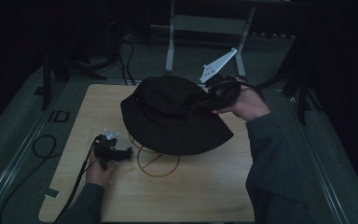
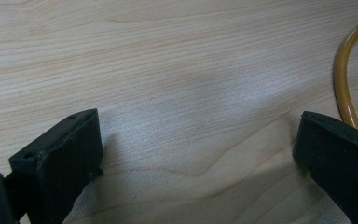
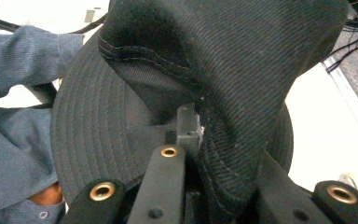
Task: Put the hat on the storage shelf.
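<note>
Left gripper point(image 1: 129, 152) sits lower left on the surface point(image 1: 200, 196), jaws apart, nothing between them; yellow cord point(image 1: 156, 168) loops just beside. Black hat point(image 1: 170, 116) at frame centre, raised off the surface. Right gripper point(image 1: 200, 103), upper right, jaws clamped on its crown.

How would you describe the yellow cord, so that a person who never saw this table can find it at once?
Start at the light wooden table, then find the big black brimmed hat in its middle. At the hat's near edge, a thin yellow cord lies looped on the wood, partly running under the brim. It is the one bright, thin thing among dark, bulky ones.
</note>
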A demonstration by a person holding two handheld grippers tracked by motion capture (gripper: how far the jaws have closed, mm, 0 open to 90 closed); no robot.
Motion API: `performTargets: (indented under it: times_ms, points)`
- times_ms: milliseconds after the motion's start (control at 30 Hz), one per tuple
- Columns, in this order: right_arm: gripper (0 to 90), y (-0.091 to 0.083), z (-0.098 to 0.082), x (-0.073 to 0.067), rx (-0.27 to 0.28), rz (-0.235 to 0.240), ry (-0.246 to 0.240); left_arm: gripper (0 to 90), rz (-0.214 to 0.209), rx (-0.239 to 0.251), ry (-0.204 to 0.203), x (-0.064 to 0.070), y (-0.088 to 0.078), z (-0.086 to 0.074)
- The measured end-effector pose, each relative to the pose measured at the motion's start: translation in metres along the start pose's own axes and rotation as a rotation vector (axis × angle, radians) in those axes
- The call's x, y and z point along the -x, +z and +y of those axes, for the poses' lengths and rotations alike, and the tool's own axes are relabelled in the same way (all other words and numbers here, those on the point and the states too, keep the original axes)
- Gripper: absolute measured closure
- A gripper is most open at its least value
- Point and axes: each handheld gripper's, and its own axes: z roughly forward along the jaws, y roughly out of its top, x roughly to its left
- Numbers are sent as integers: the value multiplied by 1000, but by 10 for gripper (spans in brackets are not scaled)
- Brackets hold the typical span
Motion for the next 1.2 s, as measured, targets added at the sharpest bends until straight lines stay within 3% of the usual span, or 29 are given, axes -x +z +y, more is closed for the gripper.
performTargets:
  times_ms: [567, 667, 733, 800, 867, 900, 967, 1033, 1200]
  points:
    - [744, 41, 7, 1, -92, 31, -7, 16, -3, 1, -4, 0, 0, 0]
    - [592, 53, 8, 2, -146, 22, 13, 15, -2, -4, 2, 0, 0, 0]
    - [441, 57, 8, 3, -158, 17, 56, 16, -1, -3, 3, 0, 0, 0]
    - [356, 58, 8, 3, -168, 27, 81, 15, -1, -2, 2, 0, 0, 0]
    - [206, 55, 8, -1, -151, -24, 67, 15, 2, 0, 1, 0, 0, 0]
    - [186, 52, 8, -2, -131, -37, 49, 16, 3, 0, 1, 0, 0, 0]
    - [160, 42, 7, -5, -69, -20, 41, 15, 3, 0, 2, 0, 0, 0]
    - [146, 30, 5, -7, -19, -35, 44, 16, 3, -1, 2, 0, 0, 0]
    - [124, 8, -10, -3, 22, -112, 89, 16, 3, 4, -3, 0, 0, 0]
